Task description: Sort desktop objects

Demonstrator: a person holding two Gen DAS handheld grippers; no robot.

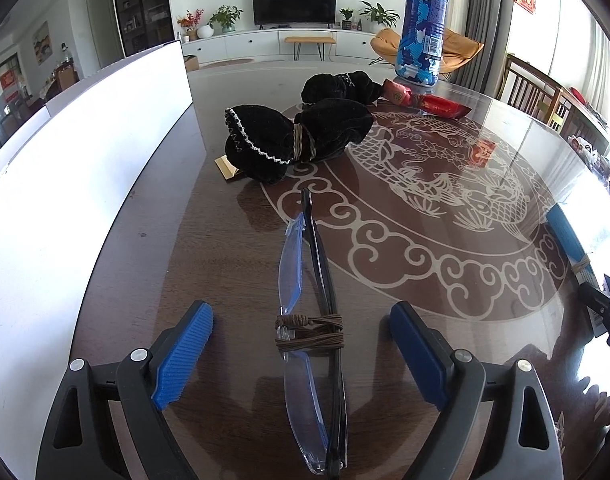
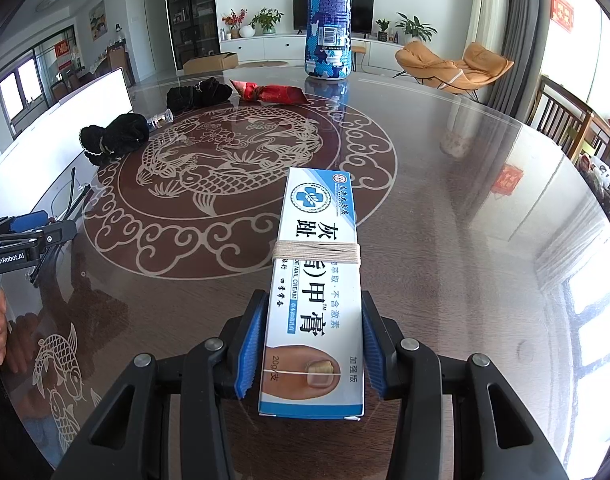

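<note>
My left gripper [image 1: 301, 344] is open, its blue pads on either side of folded glasses [image 1: 311, 320] bound with brown cord, lying on the dark table. My right gripper [image 2: 311, 344] is shut on a white and blue nail cream box [image 2: 317, 280] wrapped with beige string. The box points away over the table. Two black velvet pouches [image 1: 293, 138] [image 1: 339, 86] lie further off, with a red wrapped packet [image 1: 425, 100] behind them. The left gripper also shows at the left edge of the right wrist view [image 2: 29, 232].
A tall blue camouflage bottle [image 2: 328, 20] stands at the table's far side. A white box [image 1: 85, 152] runs along the left of the table. A small gold item [image 1: 227, 166] lies beside the near pouch. Wooden chairs [image 2: 565, 120] stand to the right.
</note>
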